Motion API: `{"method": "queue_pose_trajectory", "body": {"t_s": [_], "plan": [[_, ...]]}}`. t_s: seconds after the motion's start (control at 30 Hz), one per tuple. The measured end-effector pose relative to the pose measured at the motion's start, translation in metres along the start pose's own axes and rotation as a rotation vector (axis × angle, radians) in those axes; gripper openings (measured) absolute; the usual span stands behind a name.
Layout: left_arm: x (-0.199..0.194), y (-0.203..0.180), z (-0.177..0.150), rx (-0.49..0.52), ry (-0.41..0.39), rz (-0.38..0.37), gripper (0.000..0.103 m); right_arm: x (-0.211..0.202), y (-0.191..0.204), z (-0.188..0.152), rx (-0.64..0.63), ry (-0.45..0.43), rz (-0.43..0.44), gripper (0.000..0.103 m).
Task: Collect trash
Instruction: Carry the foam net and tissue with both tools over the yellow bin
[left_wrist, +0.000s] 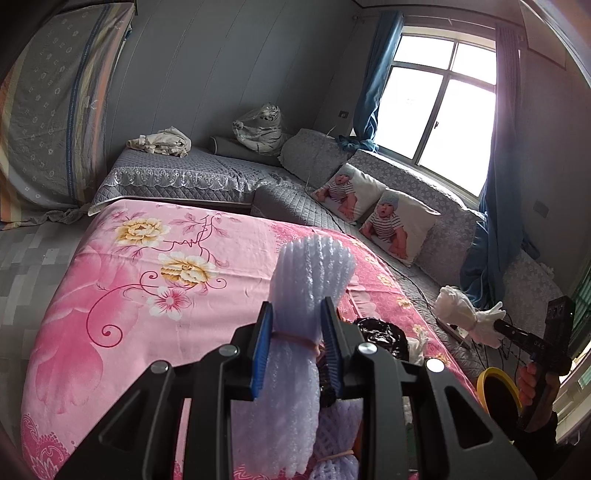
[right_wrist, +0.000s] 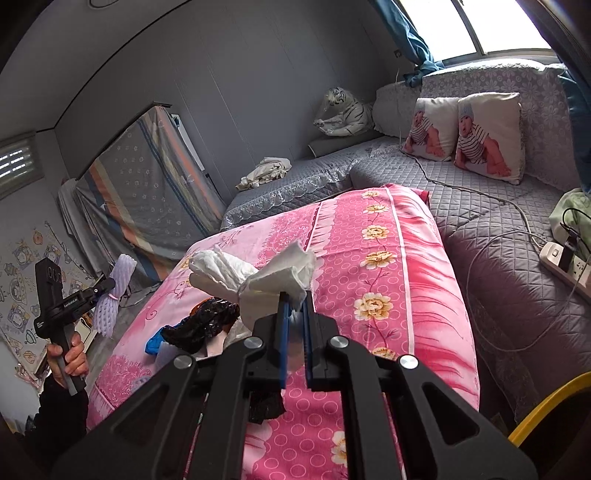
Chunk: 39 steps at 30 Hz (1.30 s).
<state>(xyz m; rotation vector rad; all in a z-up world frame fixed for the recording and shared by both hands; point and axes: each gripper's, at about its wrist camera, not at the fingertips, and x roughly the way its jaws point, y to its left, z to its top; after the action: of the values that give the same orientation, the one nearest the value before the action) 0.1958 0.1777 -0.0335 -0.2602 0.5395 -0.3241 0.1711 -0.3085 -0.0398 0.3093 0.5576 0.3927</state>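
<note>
Trash is what we are gathering off the pink bedspread (right_wrist: 388, 266), and we are mid-carry with both hands loaded. Our left gripper (left_wrist: 295, 332) is pinching a bundle of pale foam netting (left_wrist: 314, 273) tied with a rubber band, its blue pads pressing into both sides of the foam. Our right gripper (right_wrist: 293, 325) is pinching a crumpled white tissue (right_wrist: 258, 273), its jaws drawn nearly together on the paper.

We are judging that both pieces are picked and on the way to disposal. A yellow-rimmed container (left_wrist: 496, 391) is showing just off the near right corner of the bed; we are taking it for the bin, though only part of its rim is in view and we cannot tell what is inside.

More trash is waiting near the bed's near edge: a crinkled black plastic bag (right_wrist: 201, 323), a blue scrap (right_wrist: 153, 345) beside it and more white foam netting (left_wrist: 336, 432) below the left gripper.

Next we are needing to bring each gripper over the yellow rim in turn and spread the jaws only once the piece is hanging inside, since the tissue and the foam are both light and could drift past the rim.
</note>
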Motion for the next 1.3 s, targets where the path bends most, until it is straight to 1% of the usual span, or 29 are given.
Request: {"method": "queue_pose_trajectory", "body": {"t_s": [0.2,0.3,0.6,0.7,0.83,0.93,1.13,1.3], "plan": [[-0.002,-0.038,-0.006,0.05,-0.019,-0.05,0.025,-0.025,-0.008,-0.023,0.034,-0.032,-0.001,0.006],[0.001,-0.053,-0.011,0.057,-0.021,-0.088,0.025,-0.037,-0.014,-0.031,0.052,-0.055,-0.021,0.006],[0.028,-0.1,-0.031,0.078,0.031,-0.193,0.025,-0.076,-0.038,-0.037,0.115,-0.117,-0.092,0.006],[0.042,-0.118,-0.038,0.086,0.06,-0.237,0.025,-0.092,-0.047,-0.036,0.126,-0.147,-0.137,0.006],[0.058,-0.145,-0.046,0.12,0.102,-0.285,0.025,-0.111,-0.06,-0.038,0.142,-0.173,-0.202,0.006],[0.067,-0.168,-0.048,0.152,0.112,-0.327,0.025,-0.125,-0.07,-0.04,0.156,-0.181,-0.25,0.006],[0.081,-0.218,-0.048,0.213,0.132,-0.424,0.025,-0.158,-0.081,-0.047,0.145,-0.192,-0.398,0.006],[0.095,-0.263,-0.05,0.268,0.165,-0.474,0.026,-0.193,-0.091,-0.061,0.157,-0.205,-0.488,0.006]]}}
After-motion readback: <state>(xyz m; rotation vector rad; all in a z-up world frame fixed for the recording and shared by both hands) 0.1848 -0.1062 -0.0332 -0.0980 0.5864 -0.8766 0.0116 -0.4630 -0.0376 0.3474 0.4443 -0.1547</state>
